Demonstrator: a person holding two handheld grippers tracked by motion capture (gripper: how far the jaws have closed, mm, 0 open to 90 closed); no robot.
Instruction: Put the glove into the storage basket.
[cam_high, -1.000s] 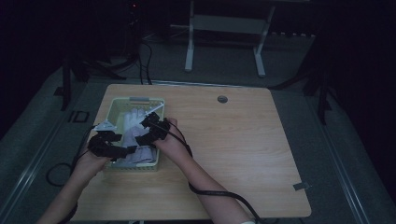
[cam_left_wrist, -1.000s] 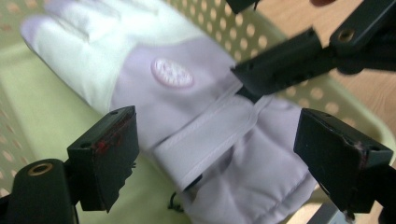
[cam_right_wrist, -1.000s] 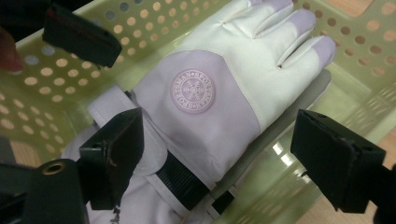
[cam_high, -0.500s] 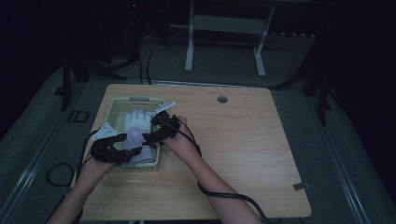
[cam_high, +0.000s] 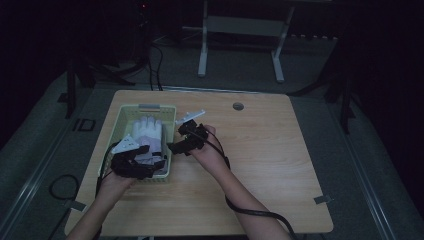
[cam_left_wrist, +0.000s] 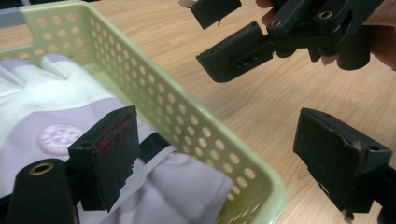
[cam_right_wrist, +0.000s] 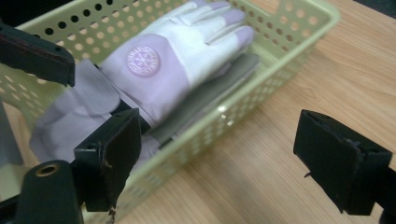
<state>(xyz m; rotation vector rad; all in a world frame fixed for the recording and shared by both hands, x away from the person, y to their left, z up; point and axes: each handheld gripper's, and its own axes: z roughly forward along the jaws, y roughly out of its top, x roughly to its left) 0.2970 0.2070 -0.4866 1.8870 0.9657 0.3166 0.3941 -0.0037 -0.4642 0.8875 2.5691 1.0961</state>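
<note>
A pale green perforated basket (cam_high: 171, 131) stands on the left part of the wooden table (cam_high: 260, 165). In it lies a white and lavender glove (cam_high: 147, 132) with a round badge (cam_right_wrist: 142, 60), on top of a grey piece (cam_right_wrist: 219, 88). My left gripper (cam_high: 152, 162) is open at the basket's near right corner; in its own view (cam_left_wrist: 224, 140) one jaw hangs over the glove (cam_left_wrist: 56, 116) and the other over the table. My right gripper (cam_high: 176, 146) is open beside the right rim; in its own view (cam_right_wrist: 226, 154) the jaws straddle the basket wall (cam_right_wrist: 243, 116). Neither holds anything.
A round hole (cam_high: 238, 106) sits near the table's far edge. A black cable (cam_high: 250, 210) trails along the right forearm to the near edge. A metal stand (cam_high: 240, 45) rises behind the table. Bare wood stretches to the right of the basket.
Both grippers have drawn back from over the glove: the right one moved to the right, to the basket's rim, and the left one shifted a little right. The glove now lies uncovered.
</note>
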